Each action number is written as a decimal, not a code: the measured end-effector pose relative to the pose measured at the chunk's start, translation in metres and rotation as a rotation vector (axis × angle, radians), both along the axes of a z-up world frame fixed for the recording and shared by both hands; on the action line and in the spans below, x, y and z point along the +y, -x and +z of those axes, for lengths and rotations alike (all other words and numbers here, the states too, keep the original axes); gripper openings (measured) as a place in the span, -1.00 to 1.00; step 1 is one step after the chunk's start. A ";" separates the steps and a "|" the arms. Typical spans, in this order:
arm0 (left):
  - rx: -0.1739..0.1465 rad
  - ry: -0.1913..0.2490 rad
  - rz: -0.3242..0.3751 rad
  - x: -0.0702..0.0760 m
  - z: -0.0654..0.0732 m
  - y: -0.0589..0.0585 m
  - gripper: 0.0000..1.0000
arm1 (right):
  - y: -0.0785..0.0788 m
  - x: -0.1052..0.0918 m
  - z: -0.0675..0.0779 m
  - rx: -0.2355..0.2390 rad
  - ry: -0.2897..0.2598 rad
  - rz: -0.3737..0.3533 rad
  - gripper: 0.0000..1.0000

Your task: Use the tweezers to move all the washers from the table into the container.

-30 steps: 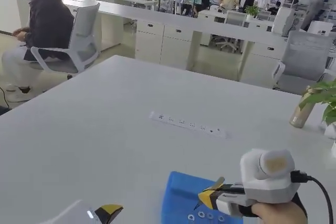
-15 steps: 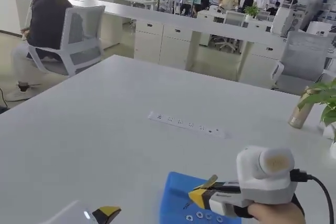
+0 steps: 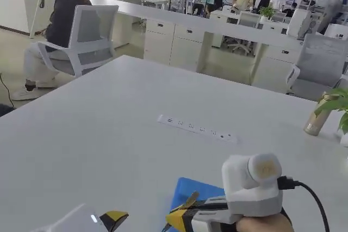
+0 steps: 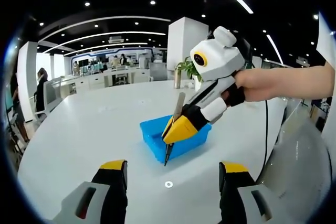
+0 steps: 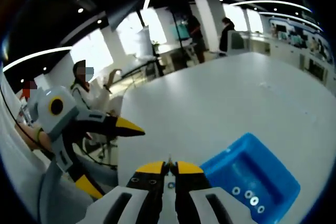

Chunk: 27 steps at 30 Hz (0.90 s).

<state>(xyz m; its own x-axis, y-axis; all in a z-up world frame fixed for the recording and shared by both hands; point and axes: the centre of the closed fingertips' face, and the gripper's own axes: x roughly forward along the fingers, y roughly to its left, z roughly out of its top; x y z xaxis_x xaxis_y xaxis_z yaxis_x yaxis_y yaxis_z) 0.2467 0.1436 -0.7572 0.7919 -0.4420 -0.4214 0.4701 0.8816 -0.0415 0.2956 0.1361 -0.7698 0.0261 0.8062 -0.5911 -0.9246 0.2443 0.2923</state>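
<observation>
One loose washer (image 4: 168, 184) lies on the smooth white table (image 4: 79, 135) between the left gripper's (image 4: 173, 167) wide-spread jaws. At its 12 o'clock, the right gripper (image 5: 169, 167) clamps slim metal tweezers (image 4: 179, 106). Beyond, the blue rectangular container (image 5: 268, 174) holds several ring washers (image 5: 245, 194).

Right gripper (image 3: 176, 222), held in hand (image 3: 262, 225) at bottom edge, clamps tweezers (image 3: 191, 199), tips angled down by left edge of blue container (image 3: 187, 187). Left gripper (image 3: 114, 219) tip pokes up bottom left. Power strip (image 3: 198, 128) lies mid-table (image 3: 103, 134); person (image 3: 62, 17) seated far left.
</observation>
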 end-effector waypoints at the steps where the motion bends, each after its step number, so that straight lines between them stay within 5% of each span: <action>1: -0.002 0.001 0.003 0.000 0.000 0.000 0.42 | 0.002 0.001 -0.002 0.006 0.008 0.010 -0.94; 11: -0.008 0.006 0.010 0.002 0.001 -0.001 0.42 | 0.015 0.008 -0.033 0.020 0.109 0.085 -0.94; 27: -0.008 0.009 0.011 0.001 0.002 -0.002 0.41 | 0.023 0.010 -0.048 0.016 0.186 0.152 -0.93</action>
<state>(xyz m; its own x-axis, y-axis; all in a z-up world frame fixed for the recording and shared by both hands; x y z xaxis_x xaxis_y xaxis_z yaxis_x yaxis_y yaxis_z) 0.2489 0.1445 -0.7556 0.8002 -0.4368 -0.4110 0.4604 0.8865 -0.0457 0.2727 0.1465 -0.8176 -0.0979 0.6772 -0.7292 -0.9505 0.1534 0.2701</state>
